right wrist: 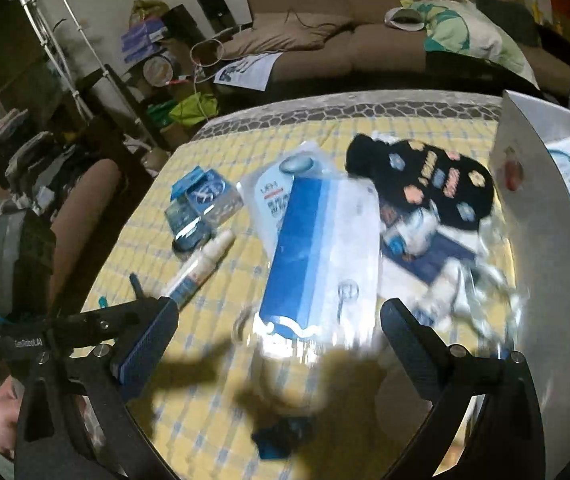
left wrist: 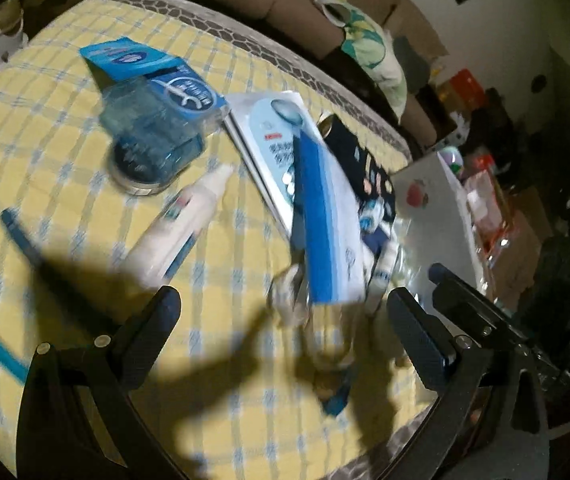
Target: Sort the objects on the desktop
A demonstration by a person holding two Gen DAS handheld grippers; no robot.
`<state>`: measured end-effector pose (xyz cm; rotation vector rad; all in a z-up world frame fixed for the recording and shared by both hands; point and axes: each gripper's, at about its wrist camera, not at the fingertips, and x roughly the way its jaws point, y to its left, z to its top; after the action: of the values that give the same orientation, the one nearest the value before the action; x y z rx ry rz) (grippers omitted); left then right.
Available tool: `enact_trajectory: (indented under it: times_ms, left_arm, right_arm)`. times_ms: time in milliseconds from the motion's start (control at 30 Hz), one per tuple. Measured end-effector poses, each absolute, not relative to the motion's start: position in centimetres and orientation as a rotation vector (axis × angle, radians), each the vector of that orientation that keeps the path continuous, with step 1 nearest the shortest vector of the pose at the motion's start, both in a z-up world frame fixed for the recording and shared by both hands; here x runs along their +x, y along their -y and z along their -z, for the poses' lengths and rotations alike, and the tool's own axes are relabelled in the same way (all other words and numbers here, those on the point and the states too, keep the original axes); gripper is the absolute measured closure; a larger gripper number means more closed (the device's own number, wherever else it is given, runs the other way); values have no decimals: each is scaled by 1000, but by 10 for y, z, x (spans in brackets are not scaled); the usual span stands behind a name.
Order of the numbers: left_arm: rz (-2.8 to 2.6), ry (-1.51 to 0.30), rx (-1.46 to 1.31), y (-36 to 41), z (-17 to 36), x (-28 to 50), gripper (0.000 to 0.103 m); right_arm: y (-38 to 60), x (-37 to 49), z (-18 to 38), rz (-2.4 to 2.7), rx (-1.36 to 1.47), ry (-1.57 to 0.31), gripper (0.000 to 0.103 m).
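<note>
Both tools, the left tool [left wrist: 283,316] and the right tool [right wrist: 279,324], are wide open and hold nothing above the desk [left wrist: 65,92]. Sorting seems hardly begun: the blue-white box [right wrist: 321,256], spray bottle [right wrist: 201,266], floss container [left wrist: 157,120] and black pouch [right wrist: 425,184] lie mixed on the yellow cloth.

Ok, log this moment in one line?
left gripper: open, empty | right gripper: open, empty | blue box: lying on pouch | spray bottle: on cloth

A table with a yellow checked cloth [right wrist: 221,148] carries a blue box [right wrist: 205,200], a white spray bottle [right wrist: 201,268], a blue-white pack [right wrist: 317,256], a black cloth [right wrist: 437,176] and a white bag [right wrist: 545,208].
</note>
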<state>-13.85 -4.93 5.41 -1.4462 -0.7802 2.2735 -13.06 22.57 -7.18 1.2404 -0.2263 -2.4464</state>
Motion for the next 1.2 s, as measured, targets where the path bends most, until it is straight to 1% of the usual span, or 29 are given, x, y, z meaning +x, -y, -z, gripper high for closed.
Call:
enact_trajectory:
  times_ms: [233,367,467,567,600,733,900,1200]
  left_arm:
    - [-2252,841,-1422,37,-36,-183,0]
    - [-2271,813,-1413,26,-27,-200,0]
    - [-2284,781,-1388,17,-27,-210,0]
    - [-2314,719,-1381,6,-27,-215,0]
    - [-2321,704,-1374,3,-27,-214,0]
    - [-2337,623,-1392,-11,-27,-220,0]
    - [-2390,528,-1428,-18,-27,-224,0]
    - [-2382,520,-1442,-22,-23,-227,0]
  right_arm:
    - [-220,-218,56,2402,1216,162,0]
    - [-204,-275,59,2323,1245,99,2]
    - [-190,-304,68,2296,1252,11,9]
    - [-180,-329,85,2259,1279,-22,19]
    - [-178,-335,90,2248,1286,-24,23]
    - [-174,-356,110,2221,1323,-40,26]
    - [-174,-364,123,2213,1334,-54,27]
    - [-170,-368,143,2194,1372,-75,27]
